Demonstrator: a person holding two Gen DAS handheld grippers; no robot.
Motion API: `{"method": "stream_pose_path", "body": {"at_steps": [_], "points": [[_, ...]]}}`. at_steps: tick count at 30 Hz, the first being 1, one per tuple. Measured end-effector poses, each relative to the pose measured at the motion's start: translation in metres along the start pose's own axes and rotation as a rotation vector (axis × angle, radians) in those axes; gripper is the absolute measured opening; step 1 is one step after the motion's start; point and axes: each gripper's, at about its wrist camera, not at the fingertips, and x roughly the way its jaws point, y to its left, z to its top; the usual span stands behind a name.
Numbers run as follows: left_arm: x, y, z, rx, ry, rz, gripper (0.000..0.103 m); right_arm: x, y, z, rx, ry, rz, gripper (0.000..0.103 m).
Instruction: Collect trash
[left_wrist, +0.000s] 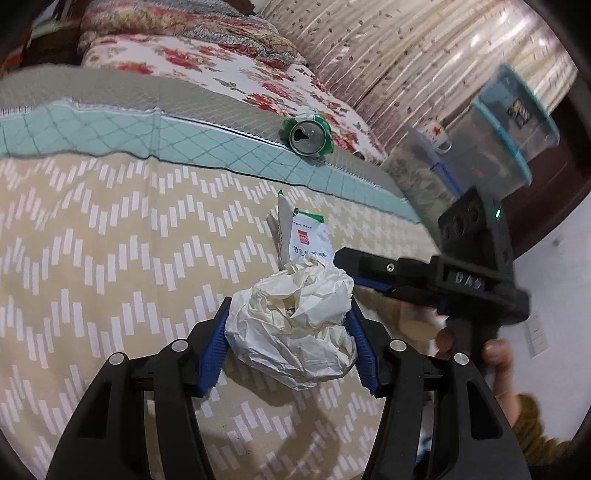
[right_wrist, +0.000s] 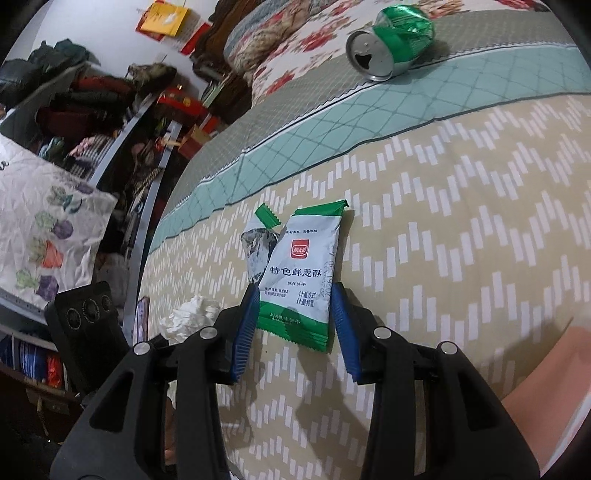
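Observation:
A crumpled ball of white paper (left_wrist: 295, 328) sits between the blue pads of my left gripper (left_wrist: 289, 304), and both pads press its sides. Just beyond it lies a torn white and green snack wrapper (left_wrist: 308, 236) flat on the beige patterned bed cover (left_wrist: 92, 240). My right gripper (right_wrist: 295, 288) straddles the lower end of this wrapper (right_wrist: 299, 273). Its left pad touches the wrapper's edge and a small gap shows at the right pad. A crushed green can (left_wrist: 309, 136) lies on its side farther back, on the teal quilted strip (right_wrist: 391, 48). The paper ball (right_wrist: 192, 317) shows left of the right gripper.
Clear plastic containers with blue rims (left_wrist: 509, 140) and a mug (left_wrist: 436, 136) stand at the right, beyond the bed's edge. A floral quilt (left_wrist: 221, 62) lies behind the can. Cluttered shelves (right_wrist: 92, 110) stand left of the bed. A hand (left_wrist: 495, 354) holds the right gripper.

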Motion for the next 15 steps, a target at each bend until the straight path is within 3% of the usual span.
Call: {"method": "stream_pose_path", "body": {"at_steps": [6, 15], "points": [[-0.002, 0.009, 0.001, -0.048, -0.003, -0.063, 0.055, 0.001, 0.002, -0.005, 0.026, -0.048, -0.019, 0.038], [-0.004, 0.009, 0.001, -0.052, -0.003, -0.068, 0.055, 0.003, 0.012, -0.008, 0.018, -0.074, -0.08, 0.037]]}}
